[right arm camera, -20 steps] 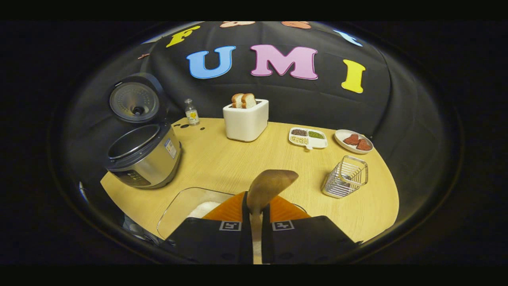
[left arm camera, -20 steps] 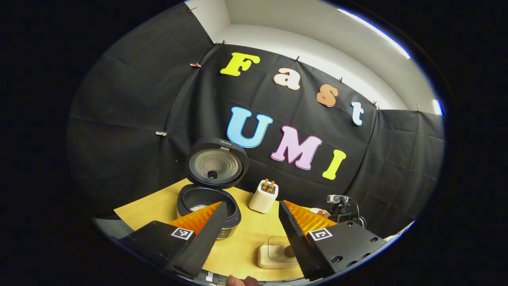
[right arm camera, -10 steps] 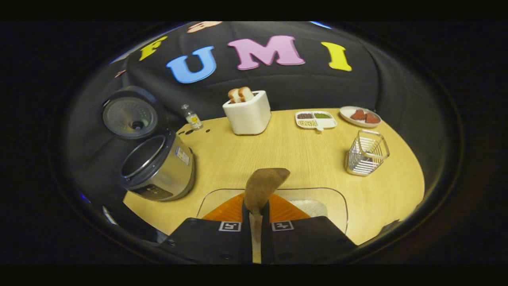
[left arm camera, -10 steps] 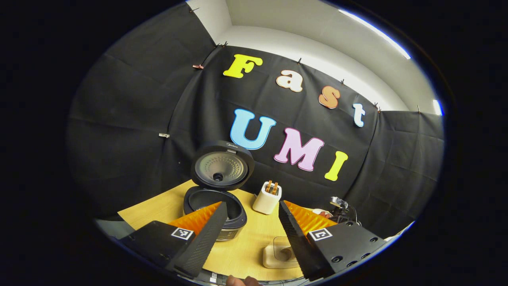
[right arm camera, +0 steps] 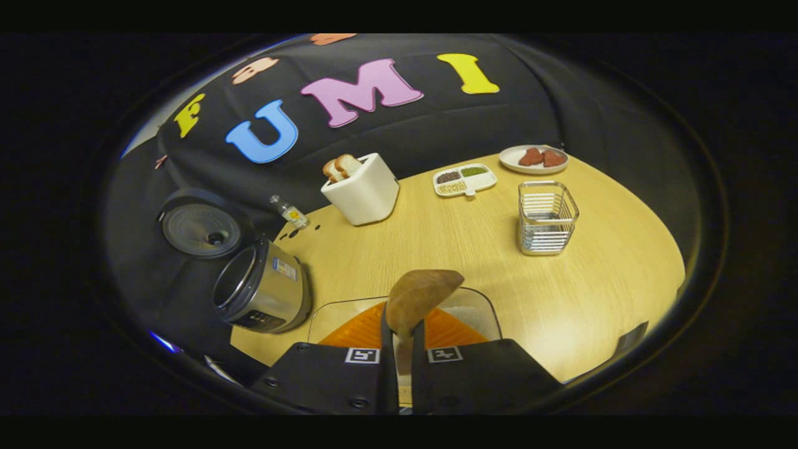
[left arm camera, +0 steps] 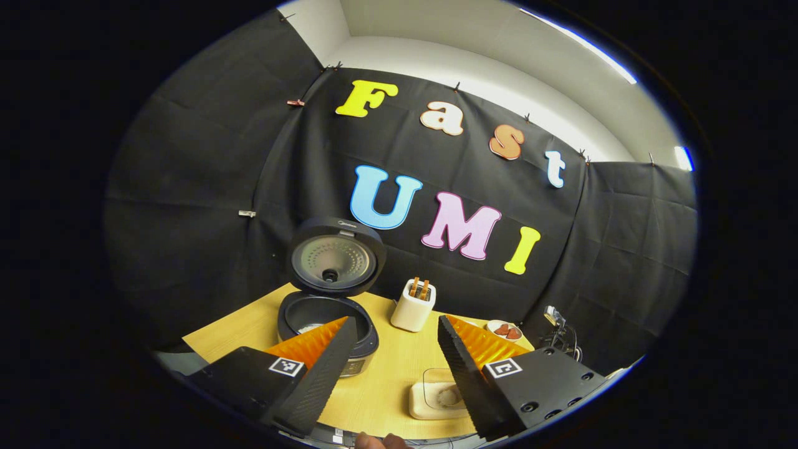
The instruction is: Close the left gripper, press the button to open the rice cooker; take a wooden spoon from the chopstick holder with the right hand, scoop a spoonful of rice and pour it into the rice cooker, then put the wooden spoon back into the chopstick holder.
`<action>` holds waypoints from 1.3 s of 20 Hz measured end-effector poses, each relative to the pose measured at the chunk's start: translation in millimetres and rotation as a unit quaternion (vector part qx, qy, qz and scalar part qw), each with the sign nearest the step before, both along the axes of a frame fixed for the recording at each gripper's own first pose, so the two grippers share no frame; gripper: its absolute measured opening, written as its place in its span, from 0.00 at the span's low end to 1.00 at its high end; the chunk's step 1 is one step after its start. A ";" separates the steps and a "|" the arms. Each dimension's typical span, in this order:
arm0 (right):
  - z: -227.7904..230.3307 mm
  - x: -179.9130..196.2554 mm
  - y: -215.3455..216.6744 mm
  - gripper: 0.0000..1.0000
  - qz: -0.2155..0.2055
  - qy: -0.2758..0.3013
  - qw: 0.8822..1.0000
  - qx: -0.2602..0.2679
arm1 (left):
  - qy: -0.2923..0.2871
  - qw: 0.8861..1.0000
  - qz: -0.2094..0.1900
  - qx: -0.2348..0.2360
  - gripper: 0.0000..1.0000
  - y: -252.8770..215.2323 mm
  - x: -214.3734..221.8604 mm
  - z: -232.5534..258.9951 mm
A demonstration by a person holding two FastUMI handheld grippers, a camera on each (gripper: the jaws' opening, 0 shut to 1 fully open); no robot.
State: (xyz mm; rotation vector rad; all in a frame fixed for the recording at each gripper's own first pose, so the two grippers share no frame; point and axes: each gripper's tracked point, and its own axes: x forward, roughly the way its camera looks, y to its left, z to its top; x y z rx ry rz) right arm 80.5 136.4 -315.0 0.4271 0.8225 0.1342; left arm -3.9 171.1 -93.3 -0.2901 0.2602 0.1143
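a: right gripper (right arm camera: 399, 337)?
b: fingers clamped on the spoon (right arm camera: 419, 296) handle, bowl sticking out forward above the rice dish (right arm camera: 486, 312) at the near worktop (right arm camera: 598, 293) edge.
a: left gripper (left arm camera: 396, 349)?
b: fingers spread wide, gripping nothing, raised over the near edge.
a: cooker (right arm camera: 262, 293)?
b: standing at the left end, lid (right arm camera: 199, 224) up, pot exposed.
a: holder (right arm camera: 547, 217)?
b: upright on the right, near the plate (right arm camera: 533, 158) and divided tray (right arm camera: 465, 179).

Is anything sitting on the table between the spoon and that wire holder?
No. In the right gripper view, only bare table lies between the spoon and the holder.
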 end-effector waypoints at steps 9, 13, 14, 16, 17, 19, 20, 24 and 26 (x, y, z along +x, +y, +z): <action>30.1 2.8 14.5 0.13 0.019 -0.017 0.998 0.056 | 0.003 1.000 0.004 0.001 0.90 -9.1 -0.1 -1.5; 33.0 7.8 13.1 0.09 -0.026 0.003 0.990 0.138 | 0.005 1.000 0.018 -0.005 0.90 0.8 -3.1 -1.8; 35.6 7.3 12.3 0.09 -0.030 0.003 0.989 0.147 | 0.006 1.000 0.019 -0.003 0.90 3.6 -3.9 -1.7; 43.5 9.2 12.6 0.13 -0.038 0.003 0.985 0.170 | 0.009 1.000 0.022 0.000 0.90 7.6 -5.2 -2.1; 48.9 10.8 13.6 0.09 -0.045 0.003 0.982 0.186 | 0.009 1.000 0.024 0.000 0.90 9.9 -4.7 -2.7; 62.4 15.5 14.9 0.09 -0.058 0.001 0.975 0.214 | 0.011 1.000 0.026 -0.001 0.90 12.4 -5.9 -4.1; 70.9 17.9 16.1 0.13 -0.062 -0.002 0.972 0.226 | 0.012 1.000 0.026 -0.001 0.90 13.6 -6.7 -4.9; 109.4 32.8 29.7 0.13 -0.061 -0.019 0.962 0.265 | 0.012 0.999 0.032 -0.003 0.90 19.6 -8.4 -6.2; 130.6 39.7 43.1 0.13 -0.057 -0.028 0.958 0.279 | 0.012 0.999 0.035 -0.005 0.90 22.6 -9.9 -7.2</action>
